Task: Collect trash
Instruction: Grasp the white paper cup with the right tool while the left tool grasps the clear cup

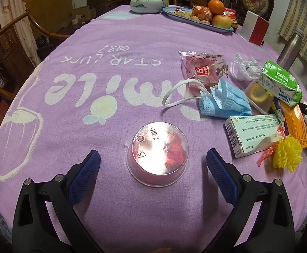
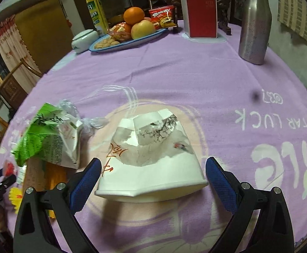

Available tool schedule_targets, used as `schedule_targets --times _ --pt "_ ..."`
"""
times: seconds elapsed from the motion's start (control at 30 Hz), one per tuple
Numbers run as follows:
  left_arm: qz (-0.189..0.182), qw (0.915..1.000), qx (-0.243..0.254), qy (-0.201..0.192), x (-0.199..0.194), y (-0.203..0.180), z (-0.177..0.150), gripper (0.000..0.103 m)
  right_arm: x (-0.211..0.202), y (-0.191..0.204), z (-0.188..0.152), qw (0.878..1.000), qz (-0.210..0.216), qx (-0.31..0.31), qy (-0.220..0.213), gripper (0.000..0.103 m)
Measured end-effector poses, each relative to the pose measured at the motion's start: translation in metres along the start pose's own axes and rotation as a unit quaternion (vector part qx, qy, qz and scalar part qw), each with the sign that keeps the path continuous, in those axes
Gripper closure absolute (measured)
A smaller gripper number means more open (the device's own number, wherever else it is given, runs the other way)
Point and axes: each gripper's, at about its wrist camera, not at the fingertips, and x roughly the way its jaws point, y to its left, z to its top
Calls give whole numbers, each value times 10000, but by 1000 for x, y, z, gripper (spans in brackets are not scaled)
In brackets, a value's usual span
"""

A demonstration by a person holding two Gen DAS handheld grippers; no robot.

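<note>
Trash, two items on the purple-clothed table [image 1: 115, 42]: clear plastic cup [image 1: 157, 158], inverted, framed between the spread, empty left claw [image 1: 153, 164]; crumpled white paper cup [image 2: 151, 156], on its side, bracketed by the wide-open, empty right claw [image 2: 153, 168], apparently lined up for gripping.

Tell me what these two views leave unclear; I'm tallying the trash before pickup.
- Left wrist view: lemon slice cup is half hidden beneath the green carton and blue face mask.
- Left wrist view: orange box is cut off near the right edge.
- Right wrist view: crushed paper cup shows nothing of its inside.
</note>
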Motion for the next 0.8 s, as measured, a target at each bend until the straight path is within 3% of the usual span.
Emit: schedule_targets --times 0.2,0.27,0.37,0.67,0.73,0.8 --pt "15 10000 5 5 0 -1 1 7 3 14 2 9986 -287 -440 -20 6" --pt "18 10000 0 5 0 -1 1 7 5 11 2 9991 -238 -352 23 6" --pt "30 10000 -62 -9 0 1 1 7 1 -1 3 10000 11 -8 -95 17" --pt "37 9987 -294 -404 -13 9 11 8 -12 10 -2 9990 10 -272 -356 17" --pt "-13 9993 -248 -275 -9 5 12 14 -13 10 -2 9990 0 -280 -359 17" --pt "-58 9997 -175 -173 -4 0 9 28 -14 9 -2 9989 -20 -258 -394 17"
